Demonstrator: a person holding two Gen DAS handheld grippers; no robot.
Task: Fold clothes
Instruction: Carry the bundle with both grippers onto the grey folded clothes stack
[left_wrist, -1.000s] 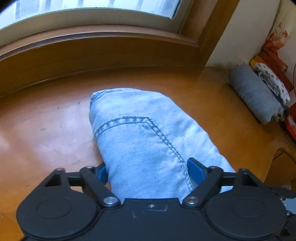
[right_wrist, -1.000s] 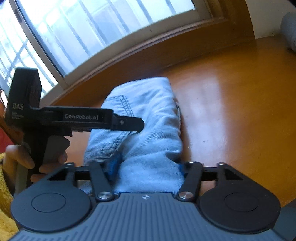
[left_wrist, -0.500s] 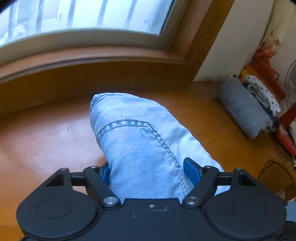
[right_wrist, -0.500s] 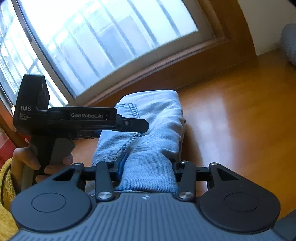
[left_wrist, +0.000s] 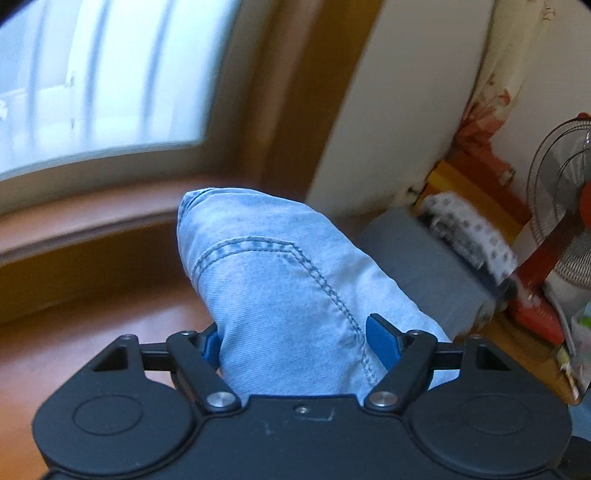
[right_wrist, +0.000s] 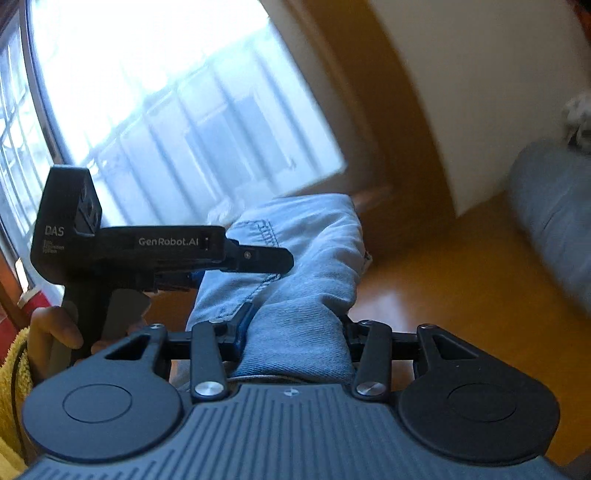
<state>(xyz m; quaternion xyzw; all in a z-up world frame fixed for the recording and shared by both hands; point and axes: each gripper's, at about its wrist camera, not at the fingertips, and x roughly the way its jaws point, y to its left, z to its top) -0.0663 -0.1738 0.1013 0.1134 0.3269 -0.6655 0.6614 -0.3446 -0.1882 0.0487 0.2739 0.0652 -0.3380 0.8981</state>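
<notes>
The folded jeans stick out lengthwise ahead of both grippers, held clear above the wooden floor; left gripper and right gripper jaws each clamp the near end

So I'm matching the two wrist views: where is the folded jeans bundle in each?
Left wrist: folded jeans centre, between the left gripper fingers.
Right wrist: jeans centre, running up from the right gripper.
Shared landmark: grey folded cloth, right side.
</notes>
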